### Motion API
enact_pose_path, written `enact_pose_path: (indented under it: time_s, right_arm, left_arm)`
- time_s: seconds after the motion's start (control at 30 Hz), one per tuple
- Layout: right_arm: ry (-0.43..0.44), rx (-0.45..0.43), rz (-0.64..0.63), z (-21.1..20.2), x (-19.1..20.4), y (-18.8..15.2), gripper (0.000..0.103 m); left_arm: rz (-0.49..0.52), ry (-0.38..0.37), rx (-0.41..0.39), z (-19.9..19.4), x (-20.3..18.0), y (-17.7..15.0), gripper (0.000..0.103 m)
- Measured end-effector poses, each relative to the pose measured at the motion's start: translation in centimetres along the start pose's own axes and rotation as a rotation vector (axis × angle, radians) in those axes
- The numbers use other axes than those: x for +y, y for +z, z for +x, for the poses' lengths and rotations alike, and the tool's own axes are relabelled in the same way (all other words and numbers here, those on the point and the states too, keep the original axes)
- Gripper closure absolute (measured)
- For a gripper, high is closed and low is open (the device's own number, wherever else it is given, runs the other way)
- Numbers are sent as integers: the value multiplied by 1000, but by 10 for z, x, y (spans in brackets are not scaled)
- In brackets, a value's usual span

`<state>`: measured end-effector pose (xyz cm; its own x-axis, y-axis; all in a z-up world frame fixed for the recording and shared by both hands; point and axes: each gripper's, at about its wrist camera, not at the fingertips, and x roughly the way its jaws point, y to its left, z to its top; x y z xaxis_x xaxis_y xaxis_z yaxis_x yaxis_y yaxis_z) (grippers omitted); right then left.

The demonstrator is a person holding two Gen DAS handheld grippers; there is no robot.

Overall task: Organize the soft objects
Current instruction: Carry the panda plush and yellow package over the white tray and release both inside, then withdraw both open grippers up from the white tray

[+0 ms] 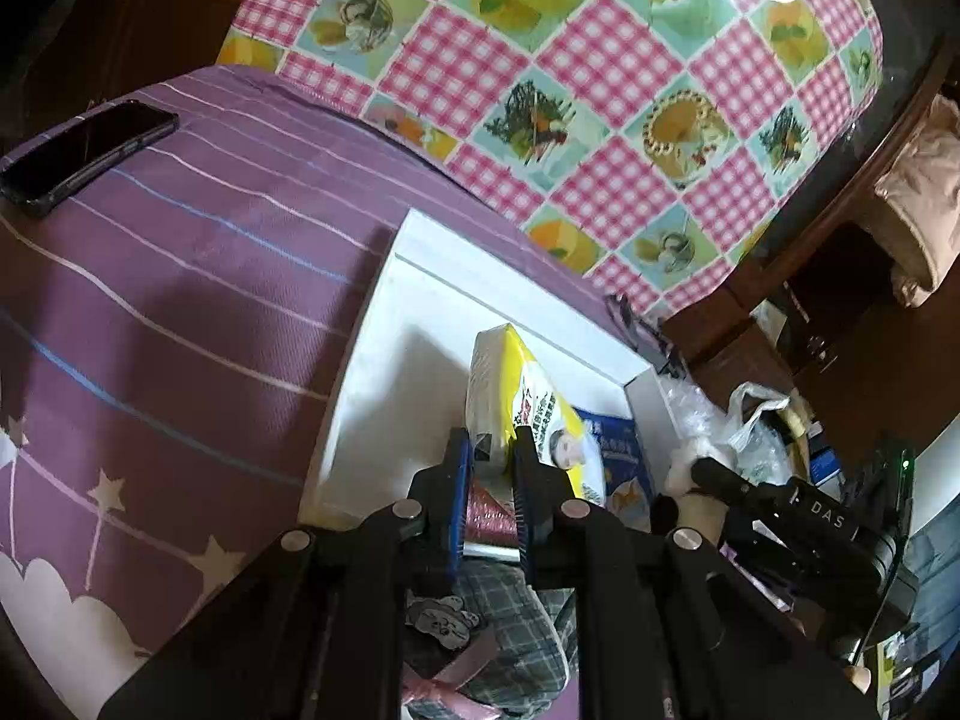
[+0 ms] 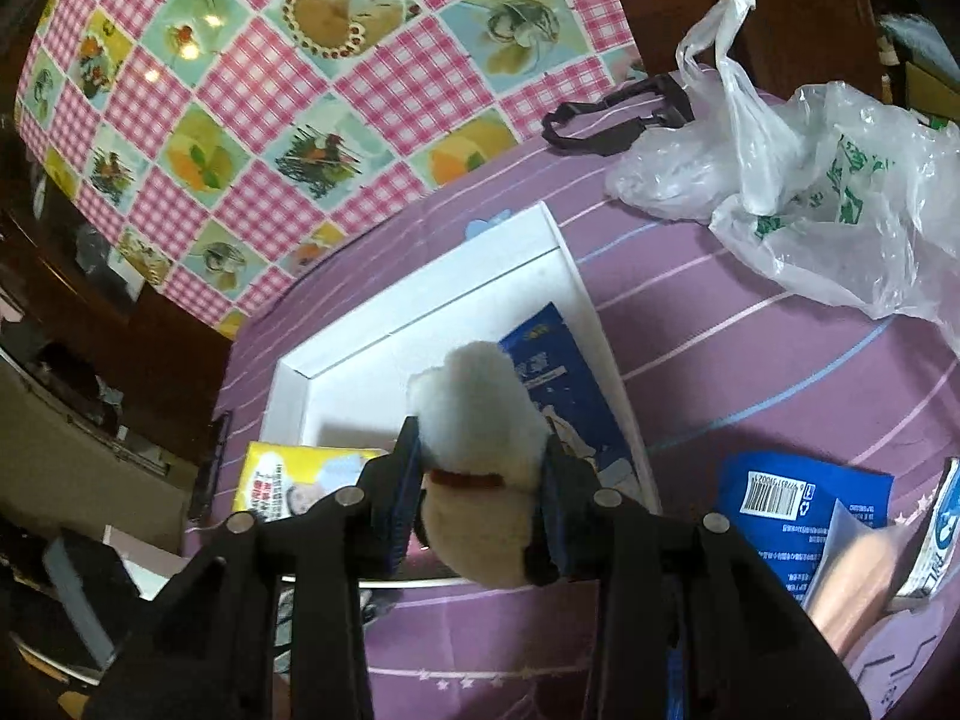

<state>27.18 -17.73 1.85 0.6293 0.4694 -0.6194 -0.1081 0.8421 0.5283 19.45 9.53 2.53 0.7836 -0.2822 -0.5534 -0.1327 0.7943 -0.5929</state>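
My left gripper [image 1: 491,456] is shut on a yellow-and-white tissue pack [image 1: 516,396] and holds it over the white tray [image 1: 384,324] on the purple cloth. The pack also shows in the right wrist view [image 2: 300,480] at the tray's left edge. My right gripper [image 2: 480,462] is shut on a white plush toy [image 2: 480,414] with a red collar, above the tray's [image 2: 420,300] near edge. A blue pack [image 2: 564,396] lies inside the tray on its right side; it also shows in the left wrist view [image 1: 618,450].
A black phone [image 1: 84,150] lies on the purple cloth at far left. Plastic bags [image 2: 798,180] and a black strap [image 2: 612,120] sit at the back right. A blue packet with a barcode [image 2: 798,504] lies right of the tray. A checked tablecloth [image 2: 270,90] lies beyond.
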Motion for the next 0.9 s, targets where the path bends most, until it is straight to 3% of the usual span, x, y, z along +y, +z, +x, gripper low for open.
enact_pose_path:
  time_s: [0.2, 0.27, 0.37, 0.4, 0.43, 0.53, 0.7, 0.9]
  right_arm:
    - [-43, 9, -56, 0, 6, -3, 63]
    - [-24, 10, -55, -4, 5, -3, 55]
    - [38, -36, -48, -17, 5, -3, 34]
    - [60, -64, -59, -23, 6, -3, 26]
    - [71, -94, -71, -29, 7, -2, 23]
    - [83, -139, -93, -43, 14, -1, 20]
    - [56, -122, -124, -47, 21, -1, 20]
    - [12, -77, -183, -39, 28, -7, 20]
  left_arm:
    - [7, 31, 28, 4, -3, -3, 87]
    - [11, 45, 15, 2, -5, -2, 81]
    - [49, 44, 5, -1, -13, -2, 52]
    - [60, 33, -7, -4, -16, -2, 36]
    - [71, 23, -29, -9, -19, -3, 27]
    - [122, -1, -78, -21, -31, -4, 24]
    - [228, 51, -121, -30, -53, -8, 24]
    - [277, 81, -128, -29, -63, -14, 24]
